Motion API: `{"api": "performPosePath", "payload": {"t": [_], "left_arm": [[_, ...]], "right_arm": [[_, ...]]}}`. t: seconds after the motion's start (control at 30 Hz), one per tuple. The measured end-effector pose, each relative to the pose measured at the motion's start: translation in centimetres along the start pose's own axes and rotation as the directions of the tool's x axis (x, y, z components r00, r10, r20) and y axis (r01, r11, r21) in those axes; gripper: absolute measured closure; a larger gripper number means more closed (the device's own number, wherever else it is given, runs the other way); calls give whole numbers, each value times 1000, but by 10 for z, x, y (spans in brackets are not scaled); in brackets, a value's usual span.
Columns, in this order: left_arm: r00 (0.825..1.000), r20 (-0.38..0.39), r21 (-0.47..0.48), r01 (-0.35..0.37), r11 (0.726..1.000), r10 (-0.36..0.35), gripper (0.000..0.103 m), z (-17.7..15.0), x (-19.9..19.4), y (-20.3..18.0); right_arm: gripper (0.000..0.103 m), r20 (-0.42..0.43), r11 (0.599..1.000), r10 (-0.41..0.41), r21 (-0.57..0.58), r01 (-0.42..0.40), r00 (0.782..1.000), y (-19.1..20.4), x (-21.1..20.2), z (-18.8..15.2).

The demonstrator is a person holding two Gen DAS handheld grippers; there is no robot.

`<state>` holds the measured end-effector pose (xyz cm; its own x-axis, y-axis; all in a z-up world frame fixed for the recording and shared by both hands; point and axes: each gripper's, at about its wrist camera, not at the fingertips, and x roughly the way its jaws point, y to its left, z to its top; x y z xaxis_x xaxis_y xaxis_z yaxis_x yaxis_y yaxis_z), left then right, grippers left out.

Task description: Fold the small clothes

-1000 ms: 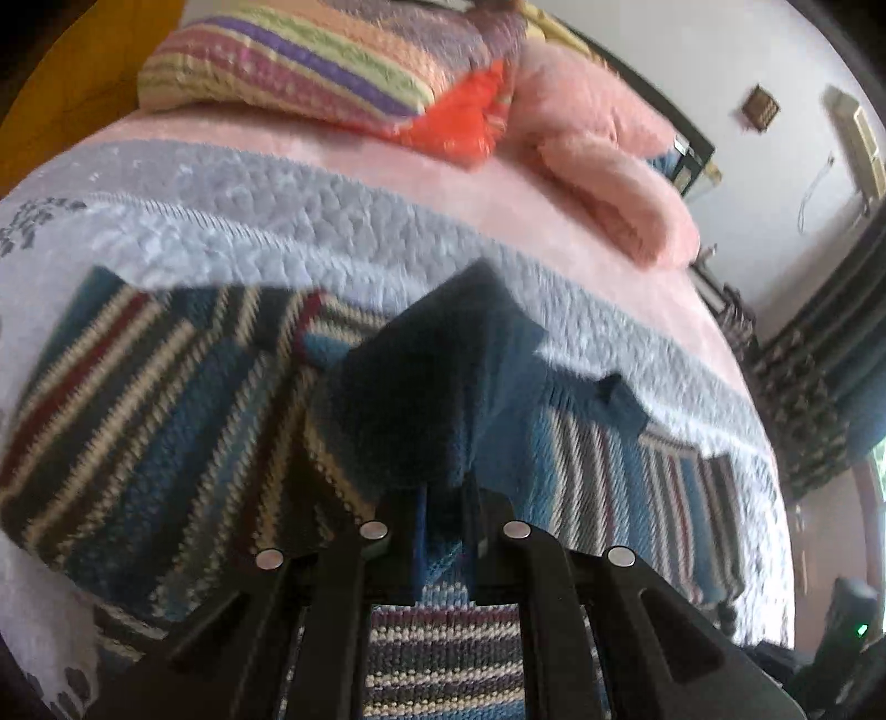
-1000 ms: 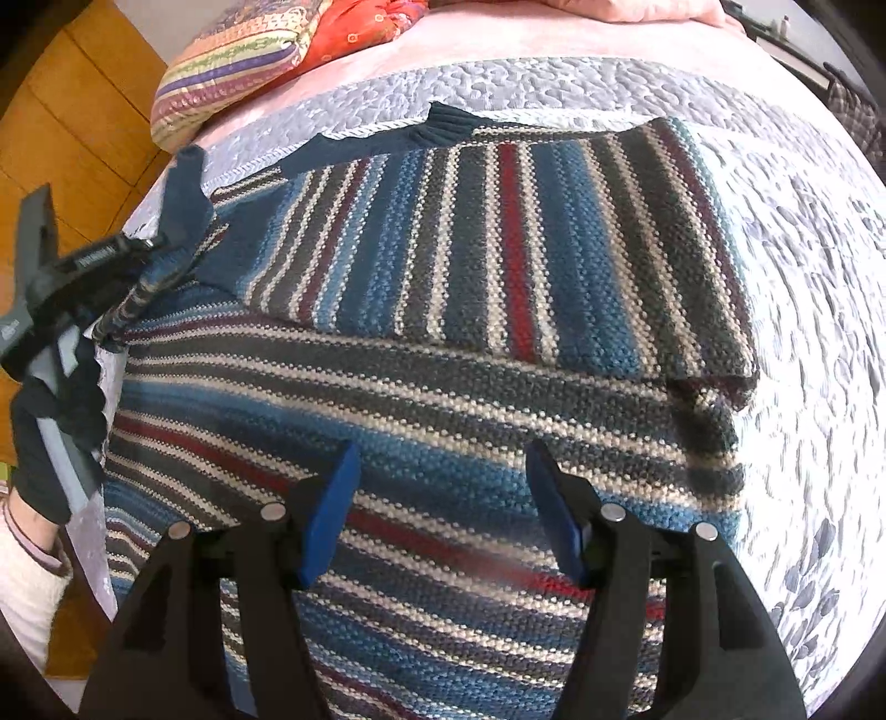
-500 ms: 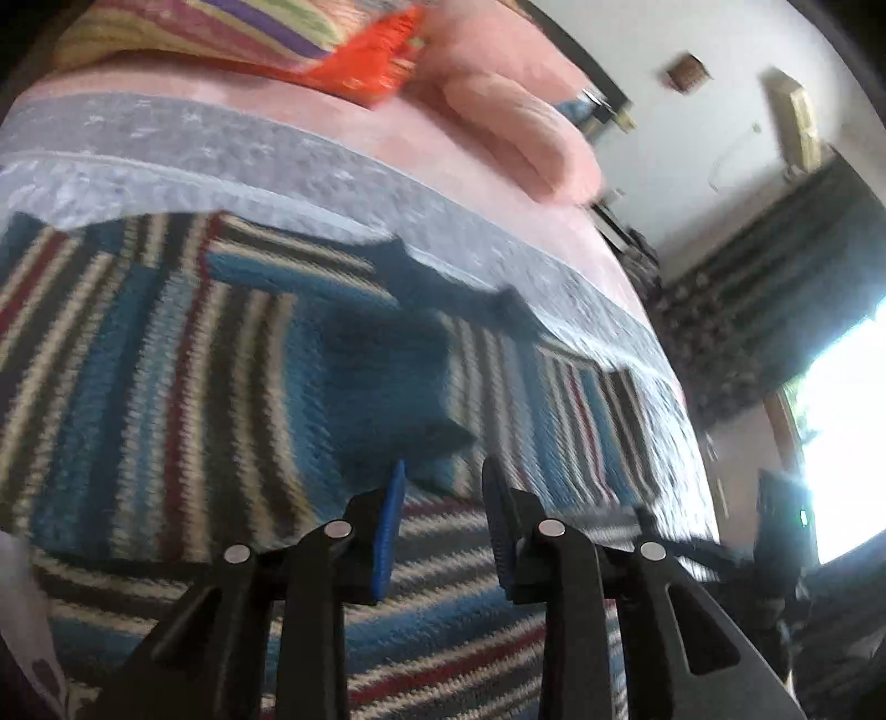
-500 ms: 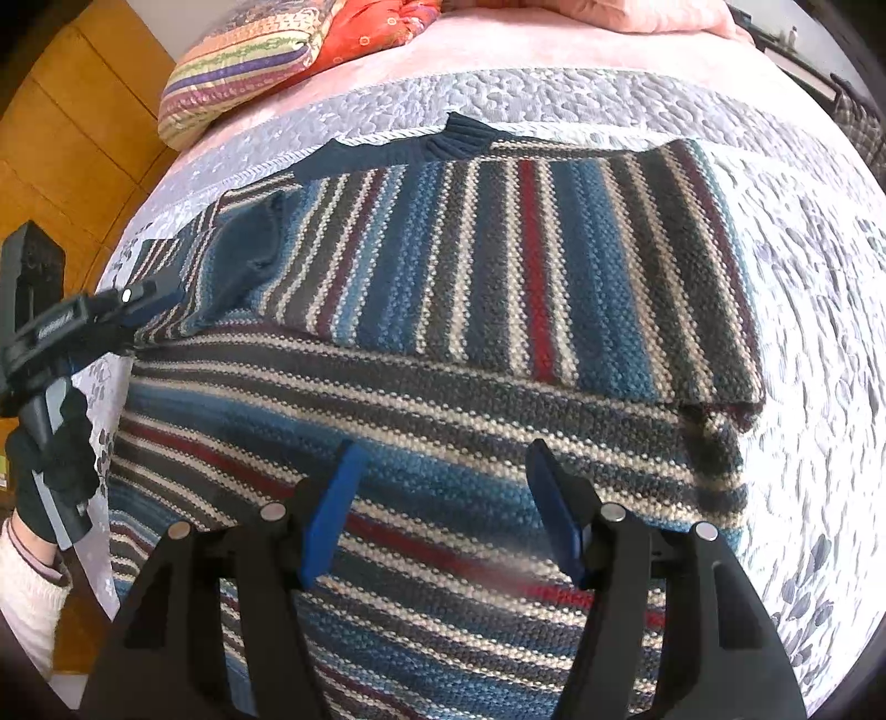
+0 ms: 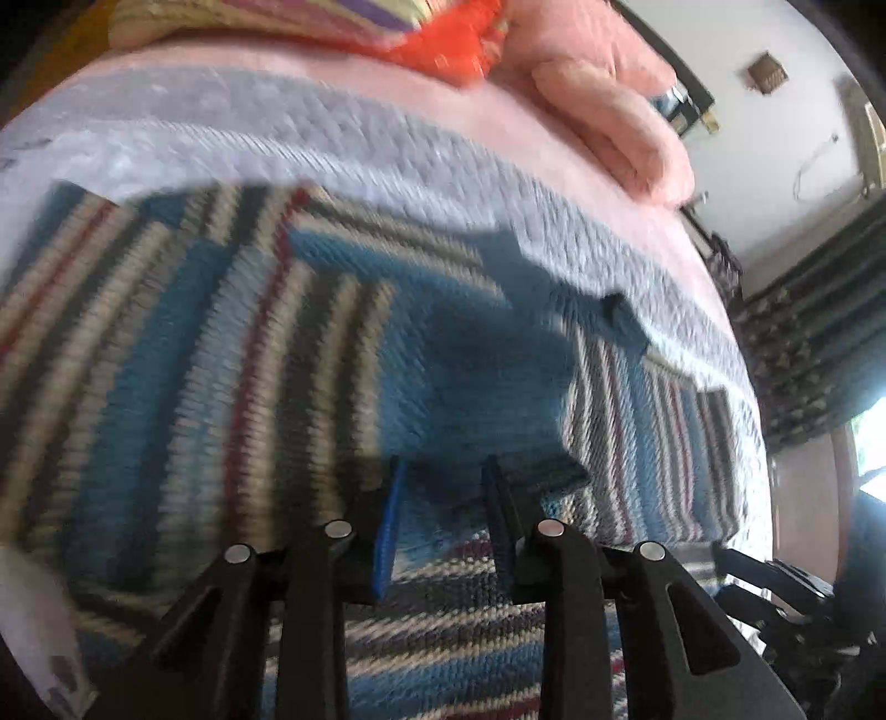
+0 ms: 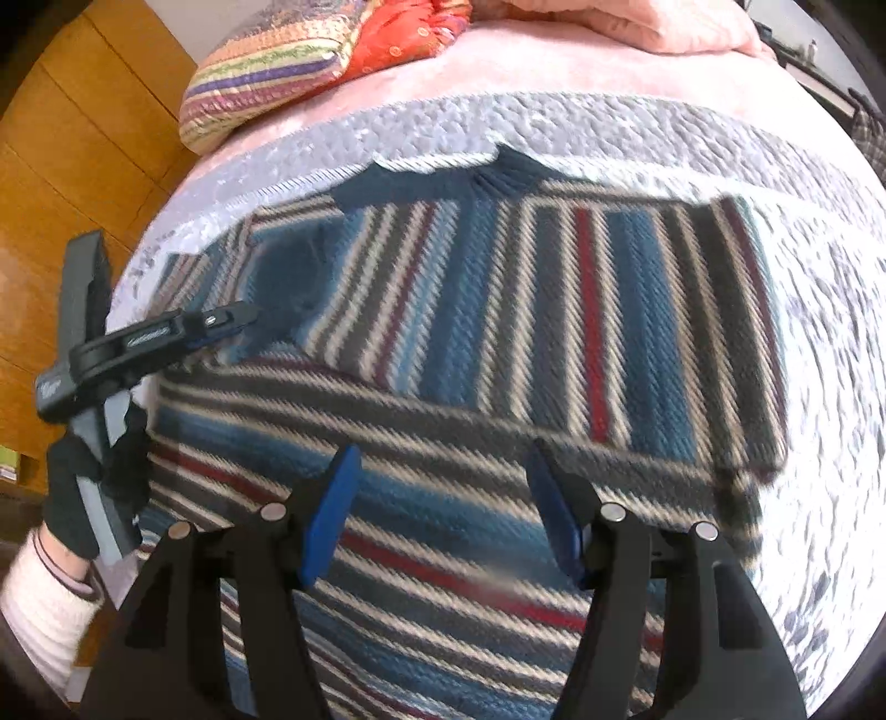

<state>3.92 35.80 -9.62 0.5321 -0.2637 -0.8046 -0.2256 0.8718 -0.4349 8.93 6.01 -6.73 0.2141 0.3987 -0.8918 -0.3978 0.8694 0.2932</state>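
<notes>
A knitted sweater point(image 6: 554, 332) striped in blue, grey, cream and red lies flat on the grey quilt point(image 6: 554, 127). Both its sleeves are folded in across the body. The dark blue cuff point(image 5: 487, 382) of one sleeve rests on the chest, just ahead of my left gripper point(image 5: 443, 498). That gripper is open with nothing between its fingers. In the right wrist view the left gripper point(image 6: 221, 321) sits low at the sweater's left edge, held by a gloved hand point(image 6: 94, 498). My right gripper point(image 6: 443, 498) hovers open over the lower striped body. The dark collar point(image 6: 509, 171) points to the far side.
A striped pillow point(image 6: 266, 72), an orange cushion point(image 6: 410, 33) and pink bedding point(image 5: 614, 111) lie at the head of the bed. A wooden wardrobe point(image 6: 72, 138) stands to the left. Dark patterned curtains point(image 5: 814, 343) and a bright window are at the right.
My left gripper carried the sleeve cuff down onto the sweater's chest, opened and let it go. It now sits low behind the cuff. The right gripper stayed open and barely moved.
</notes>
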Motion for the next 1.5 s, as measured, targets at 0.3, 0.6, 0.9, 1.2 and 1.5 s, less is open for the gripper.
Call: {"api": "performPosePath", "payload": {"t": [0.3, 0.6, 0.9, 1.2, 1.5], "left_arm": [[972, 110, -82, -202, 976, 210, 70, 23, -62, 75], [979, 80, -130, -177, 976, 188, 71, 12, -42, 116], [984, 90, -134, -143, 981, 156, 71, 10, -46, 119], [982, 116, -172, -130, 977, 151, 70, 17, -71, 113], [978, 144, -129, -134, 983, 152, 70, 26, -78, 94]], "right_arm": [[41, -9, 990, 125, -68, -126, 992, 59, 23, 57], [51, -123, 984, 163, -47, -170, 979, 87, 80, 87], [67, -179, 990, 127, -42, -137, 976, 92, 117, 85], [101, -52, 976, 182, -112, -187, 982, 88, 64, 89], [101, 90, 986, 154, -73, -148, 984, 34, -13, 89]]}}
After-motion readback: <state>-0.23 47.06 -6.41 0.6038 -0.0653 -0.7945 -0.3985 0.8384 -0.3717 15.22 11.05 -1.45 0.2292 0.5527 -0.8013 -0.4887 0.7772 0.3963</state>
